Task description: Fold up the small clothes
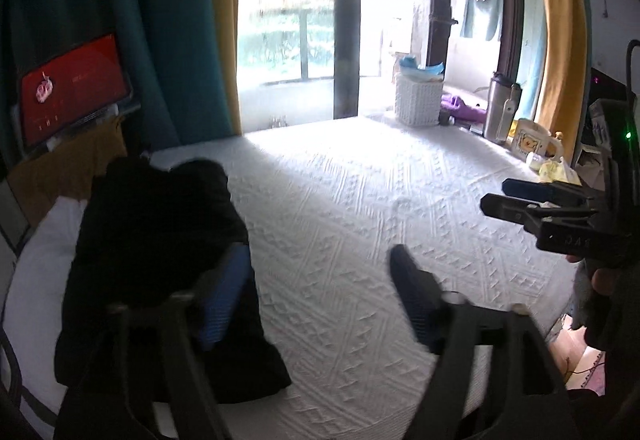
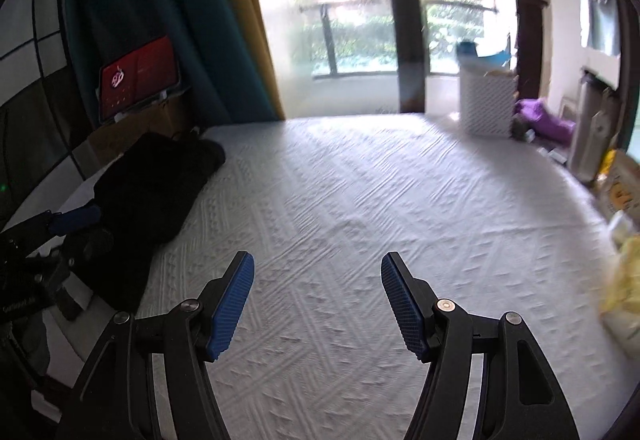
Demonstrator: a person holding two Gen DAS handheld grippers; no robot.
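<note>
**Dark garment waits at bed's edge**

Left wrist view: a black garment (image 1: 160, 260) lies bunched on the white bedspread (image 1: 360, 200), soft and light by its look, best pinched at a hem. The left gripper (image 1: 320, 292) is spread apart, holding nothing; the right gripper (image 2: 318, 300) is likewise parted and unladen.

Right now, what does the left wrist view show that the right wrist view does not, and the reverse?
Left wrist only: the silver steel bottle sharp, and the cream cartoon mug beside it.

Right wrist only: the open right gripper with both blue ribbed pads over bare bedspread.

Both: the dark folded garment at the left of the white quilted bed, the red tablet screen, the white woven basket.
</note>
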